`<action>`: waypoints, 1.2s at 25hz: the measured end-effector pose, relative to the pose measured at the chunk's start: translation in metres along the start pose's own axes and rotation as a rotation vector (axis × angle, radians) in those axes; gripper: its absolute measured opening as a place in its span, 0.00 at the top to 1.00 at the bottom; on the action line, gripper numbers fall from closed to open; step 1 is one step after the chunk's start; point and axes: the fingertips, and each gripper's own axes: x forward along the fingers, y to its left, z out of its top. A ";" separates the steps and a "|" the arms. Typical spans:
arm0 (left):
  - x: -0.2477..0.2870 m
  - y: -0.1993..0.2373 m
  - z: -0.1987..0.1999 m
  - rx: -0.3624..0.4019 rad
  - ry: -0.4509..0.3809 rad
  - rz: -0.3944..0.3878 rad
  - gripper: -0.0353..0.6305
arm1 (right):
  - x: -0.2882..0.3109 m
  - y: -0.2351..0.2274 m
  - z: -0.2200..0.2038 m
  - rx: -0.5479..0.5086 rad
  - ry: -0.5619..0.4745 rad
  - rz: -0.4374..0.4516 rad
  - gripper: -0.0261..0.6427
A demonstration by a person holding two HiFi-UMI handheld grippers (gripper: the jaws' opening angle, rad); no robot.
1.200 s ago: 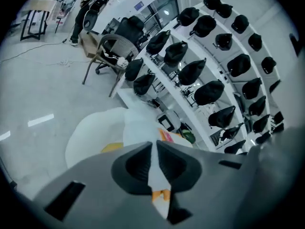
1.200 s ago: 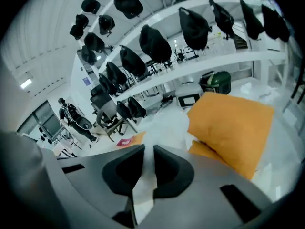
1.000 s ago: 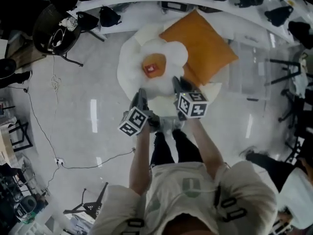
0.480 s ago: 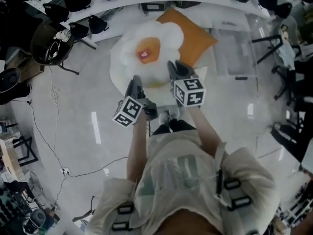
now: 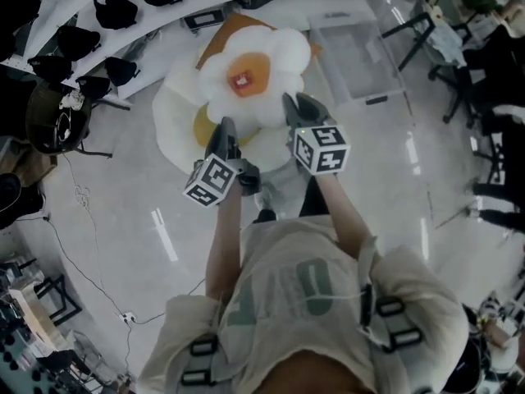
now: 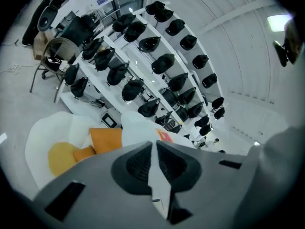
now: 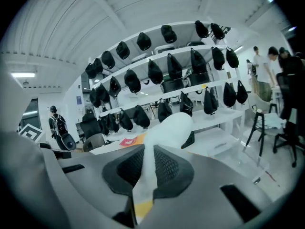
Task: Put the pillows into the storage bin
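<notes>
A white fried-egg pillow (image 5: 275,56) with an orange yolk and a red tag hangs in the air between both grippers. My left gripper (image 5: 223,135) is shut on its near left edge, with white fabric (image 6: 138,128) pinched between the jaws (image 6: 155,168). My right gripper (image 5: 294,112) is shut on the near right edge, the petal (image 7: 171,128) running out past its jaws (image 7: 147,168). On the floor beneath lie a second white egg pillow (image 5: 174,125) and an orange pillow (image 5: 220,31), partly hidden. The clear storage bin (image 5: 357,56) stands at the right of them.
A curved white shelf with black bags (image 5: 115,11) runs along the far side. A wicker chair (image 5: 49,113) stands at the left, and black chairs (image 5: 467,56) at the right. Cables (image 5: 82,212) trail over the glossy floor. People (image 7: 267,61) stand in the background.
Both grippers have risen with the egg pillow, which has come up off the pile. It now covers most of the orange pillow in the head view.
</notes>
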 end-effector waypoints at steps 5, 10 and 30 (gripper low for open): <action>0.097 -0.083 -0.058 0.051 0.071 -0.078 0.91 | -0.025 -0.131 0.034 0.047 -0.070 -0.119 0.91; 0.189 -0.173 -0.125 0.066 0.114 -0.115 0.91 | -0.055 -0.265 0.067 0.035 -0.090 -0.197 0.90; 0.363 -0.367 -0.229 0.195 0.283 -0.337 0.91 | -0.121 -0.501 0.106 0.182 -0.173 -0.444 0.90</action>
